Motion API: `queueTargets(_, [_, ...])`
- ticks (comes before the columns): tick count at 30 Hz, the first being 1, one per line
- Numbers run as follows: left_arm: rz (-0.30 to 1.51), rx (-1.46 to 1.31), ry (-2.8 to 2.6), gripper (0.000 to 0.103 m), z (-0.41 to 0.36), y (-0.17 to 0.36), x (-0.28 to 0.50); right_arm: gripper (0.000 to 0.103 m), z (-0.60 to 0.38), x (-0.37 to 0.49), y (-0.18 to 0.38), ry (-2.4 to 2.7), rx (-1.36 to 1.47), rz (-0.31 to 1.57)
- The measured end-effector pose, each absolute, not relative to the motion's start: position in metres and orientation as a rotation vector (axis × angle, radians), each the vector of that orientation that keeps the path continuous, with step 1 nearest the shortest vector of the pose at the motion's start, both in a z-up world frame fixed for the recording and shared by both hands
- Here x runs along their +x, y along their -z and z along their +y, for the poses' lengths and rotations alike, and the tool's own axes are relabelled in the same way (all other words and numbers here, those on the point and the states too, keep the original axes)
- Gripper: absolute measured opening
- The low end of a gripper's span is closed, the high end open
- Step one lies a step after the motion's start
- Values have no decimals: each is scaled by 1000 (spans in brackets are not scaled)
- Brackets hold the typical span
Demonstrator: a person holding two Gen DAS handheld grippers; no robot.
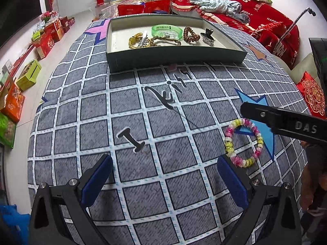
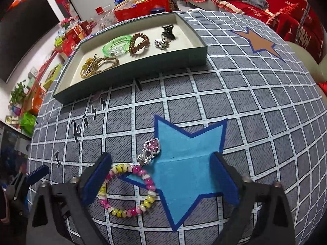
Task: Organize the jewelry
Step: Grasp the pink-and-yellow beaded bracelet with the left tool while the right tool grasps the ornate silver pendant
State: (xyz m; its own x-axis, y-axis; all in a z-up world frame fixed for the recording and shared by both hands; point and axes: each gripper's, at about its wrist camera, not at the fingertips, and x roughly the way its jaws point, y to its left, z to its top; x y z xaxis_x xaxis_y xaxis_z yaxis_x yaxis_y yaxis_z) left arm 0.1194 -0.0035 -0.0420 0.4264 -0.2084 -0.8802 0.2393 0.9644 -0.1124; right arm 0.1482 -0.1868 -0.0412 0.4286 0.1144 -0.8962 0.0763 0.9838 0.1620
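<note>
A pink and yellow bead bracelet [image 1: 243,143] lies on the grey checked cloth, on a blue star; it also shows in the right wrist view [image 2: 128,189]. A pink gem pendant [image 2: 151,148] lies just beyond it. A green tray [image 1: 114,61] at the far side holds a green bangle [image 1: 166,30], brown bead bracelets [image 1: 191,34], gold cords [image 1: 136,40] and a dark hair claw [image 1: 207,36]. My left gripper [image 1: 165,181] is open and empty, left of the bracelet. My right gripper [image 2: 161,177] is open above the bracelet and star, holding nothing.
The cloth [image 1: 143,122] covers a table with printed letters and stars. Red bedding and cushions [image 1: 255,10] lie to the far right. Gift boxes [image 1: 47,38] line the floor on the left. The tray also shows in the right wrist view [image 2: 130,71].
</note>
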Motion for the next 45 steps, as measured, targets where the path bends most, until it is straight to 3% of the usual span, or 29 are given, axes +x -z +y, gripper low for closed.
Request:
queueTargets(2, [1099,33,273,103,-4,43,119,69,-184,148,43,-25,182,1138])
queueTargets(4, [1100,36,274,103,-7,43,120,64,-181,148,43,-22,160,1134])
queueTargets(9, [1089,68,297,103,-22,41,122,27,-176,148,42,-23,111,1130])
queueTargets(11, [1086,75,304,103,-27,41,123,18,-177,147,42,-27,104,1129])
queueTargets(20, [1071,123,344,103,-52,42,125,17,-187,146,43,-66,165,1125])
queueTargets(21, [1071,135,347,98,-55,42,125,17,-188,145,42,-68,168,1123])
queueTargets(24, [1062,167,356,97,-64,43,125,17,-189,146,40,-69,175,1115])
queueTargets(29, [1044,204,378,76,-76,41,124,17,-194,145,37,-67,201,1107])
queueTargets(33, [1036,220,420,26,-82,37,124,17,-200,145,36,-66,230,1107])
queueTargets(45, [1075,58,476,26,-57,28,129,16,-200,142,24,-97,235,1076])
